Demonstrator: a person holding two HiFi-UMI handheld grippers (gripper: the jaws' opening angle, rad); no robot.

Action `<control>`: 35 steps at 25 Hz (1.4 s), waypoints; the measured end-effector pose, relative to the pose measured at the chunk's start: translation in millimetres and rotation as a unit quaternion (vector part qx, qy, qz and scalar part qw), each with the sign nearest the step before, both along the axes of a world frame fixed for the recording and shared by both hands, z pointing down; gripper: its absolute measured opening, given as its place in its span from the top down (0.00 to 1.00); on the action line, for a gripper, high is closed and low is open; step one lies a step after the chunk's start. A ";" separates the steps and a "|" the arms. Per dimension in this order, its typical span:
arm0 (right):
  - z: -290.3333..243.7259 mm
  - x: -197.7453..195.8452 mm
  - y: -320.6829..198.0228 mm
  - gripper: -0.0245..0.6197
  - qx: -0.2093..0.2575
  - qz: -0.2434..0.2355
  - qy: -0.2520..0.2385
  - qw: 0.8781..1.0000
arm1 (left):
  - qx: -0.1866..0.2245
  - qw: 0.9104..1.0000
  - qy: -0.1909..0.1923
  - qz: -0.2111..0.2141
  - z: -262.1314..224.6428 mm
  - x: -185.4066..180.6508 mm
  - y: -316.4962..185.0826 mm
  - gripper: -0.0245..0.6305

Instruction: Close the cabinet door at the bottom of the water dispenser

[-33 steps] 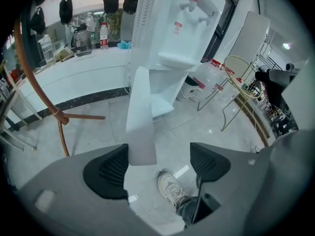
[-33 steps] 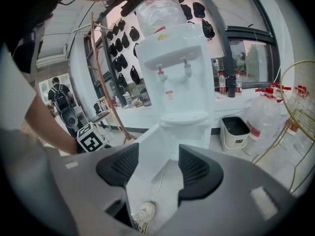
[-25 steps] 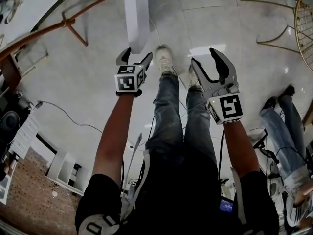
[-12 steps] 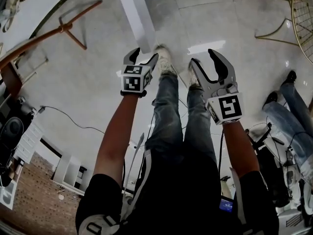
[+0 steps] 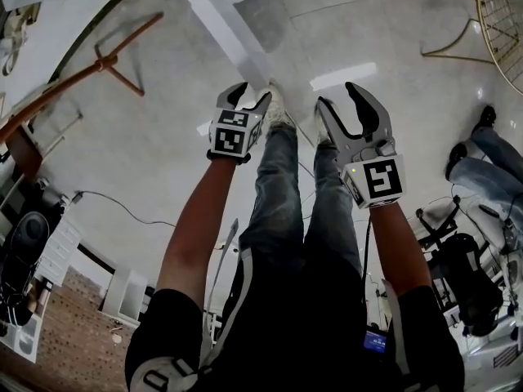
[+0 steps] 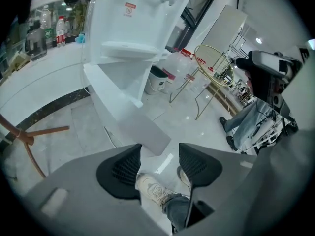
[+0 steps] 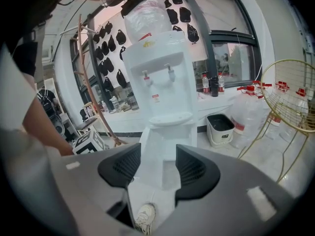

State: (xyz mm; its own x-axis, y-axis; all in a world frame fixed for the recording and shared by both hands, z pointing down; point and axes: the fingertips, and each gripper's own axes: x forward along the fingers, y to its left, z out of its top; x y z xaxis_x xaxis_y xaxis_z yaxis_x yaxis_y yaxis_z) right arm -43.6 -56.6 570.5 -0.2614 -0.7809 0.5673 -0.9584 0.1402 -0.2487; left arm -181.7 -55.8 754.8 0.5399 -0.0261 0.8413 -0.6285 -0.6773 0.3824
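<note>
The door [image 6: 132,116] hangs open from the dispenser's [image 7: 160,77] base, swung out over the floor towards me, with the dark cabinet opening showing beside it in the right claw view. It isn't closed yet, and I judge I'm only lining up for the push.

My left claw [image 5: 251,94] sits in front of the dispenser, close to the door's free edge but, as far as I can tell, not touching it. Its jaws have just been closing and stand partly apart with nothing between them; only my shoe [image 6: 152,193] shows behind the gap. The right claw [image 5: 337,96] hovers further from the door and faces the dispenser squarely. Its jaws are also apart and empty.

What worries me:
- The left jaws are gapped, so the door's thin edge could slide between them and the push would skid off rather than swing the panel.
- A hard shove could rock the tall dispenser, which carries a bottle on top.
- My feet stand just in front of the dispenser and may lie in the door's arc.
- A soft push might leave the door short of closed.
</note>
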 end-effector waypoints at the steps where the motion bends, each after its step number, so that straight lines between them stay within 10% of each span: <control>1: 0.9 1.3 0.0 0.61 0.000 0.003 0.002 1.000 | -0.001 1.000 0.001 0.007 0.4 2.7 -0.4 0.58; 35: 26.8 103.5 -4.1 0.64 -0.014 0.015 0.010 1.000 | -0.015 1.000 -0.002 -0.001 -0.4 99.6 -16.6 0.61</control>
